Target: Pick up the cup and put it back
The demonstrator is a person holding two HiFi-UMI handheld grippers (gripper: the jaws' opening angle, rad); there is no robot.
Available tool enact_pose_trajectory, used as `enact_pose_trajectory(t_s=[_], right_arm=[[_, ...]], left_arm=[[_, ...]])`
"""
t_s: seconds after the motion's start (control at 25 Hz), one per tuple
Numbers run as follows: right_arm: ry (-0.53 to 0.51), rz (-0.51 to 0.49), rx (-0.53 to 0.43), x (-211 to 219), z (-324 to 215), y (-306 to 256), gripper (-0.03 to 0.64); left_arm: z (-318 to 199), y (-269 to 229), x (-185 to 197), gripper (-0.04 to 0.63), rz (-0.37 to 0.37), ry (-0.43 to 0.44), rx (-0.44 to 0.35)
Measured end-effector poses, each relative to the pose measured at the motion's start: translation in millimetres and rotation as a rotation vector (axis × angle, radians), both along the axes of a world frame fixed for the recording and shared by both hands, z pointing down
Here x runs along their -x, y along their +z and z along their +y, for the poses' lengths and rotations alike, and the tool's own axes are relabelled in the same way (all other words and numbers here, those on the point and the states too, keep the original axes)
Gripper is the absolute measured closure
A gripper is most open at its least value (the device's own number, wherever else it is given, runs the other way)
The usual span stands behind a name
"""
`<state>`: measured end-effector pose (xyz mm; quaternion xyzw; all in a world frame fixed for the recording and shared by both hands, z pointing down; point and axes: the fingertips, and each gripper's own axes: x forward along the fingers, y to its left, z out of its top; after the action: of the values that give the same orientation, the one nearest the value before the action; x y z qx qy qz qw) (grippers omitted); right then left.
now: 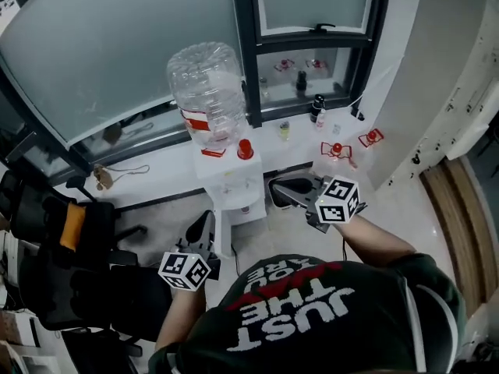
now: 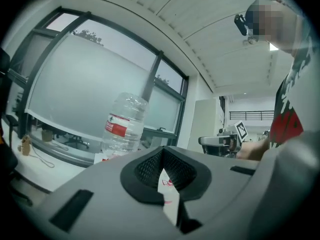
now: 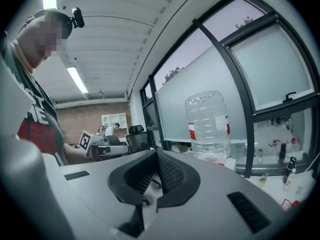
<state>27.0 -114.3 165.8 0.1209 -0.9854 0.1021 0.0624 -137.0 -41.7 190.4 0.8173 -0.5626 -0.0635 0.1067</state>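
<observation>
Hunting for the cup first: the likeliest is the clear cup (image 1: 331, 158) with red print on the white window ledge (image 1: 156, 176), right of centre, just ahead of the right gripper (image 1: 274, 187). It's too faint to be sure it's a cup. It sits on the ledge with nothing holding it, which fits both a cup waiting for pickup and one already put back. Right gripper's tongs are pinched together with nothing between. Left gripper (image 1: 207, 215), lower centre-left, is the same: tongs closed, empty. Risks: closed tongs meeting a thin clear cup would shove or tip it off the ledge instead of gripping. A hard squeeze could crumple it, and a wide swing could clip the dark small bottle (image 1: 318, 109) just behind. Counts: two grippers, one big water bottle (image 1: 207, 92) on one white dispenser (image 1: 231, 184), and one red cap-like thing (image 1: 245, 149) on its top. Two red-printed clear items, counting a second red-printed item (image 1: 371, 137) at right. Two small bottles on the ledge, counting the yellowish bottle (image 1: 284, 129).
</observation>
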Motion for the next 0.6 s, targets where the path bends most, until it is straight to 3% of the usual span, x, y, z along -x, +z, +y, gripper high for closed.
enact_pose_trajectory(t_s=[0.16, 0.6], right_arm=[[-0.032, 0.008, -0.016, -13.0, -1.9, -17.6, 0.584], [-0.014, -0.01, -0.018, -47.4, -16.5, -26.2, 0.584]], left_arm=[[-4.4, -12.9, -17.8, 0.588, 0.014, -0.027, -0.018], [-9.1, -16.4, -55.9, 0.589, 0.012, 0.003, -0.007]])
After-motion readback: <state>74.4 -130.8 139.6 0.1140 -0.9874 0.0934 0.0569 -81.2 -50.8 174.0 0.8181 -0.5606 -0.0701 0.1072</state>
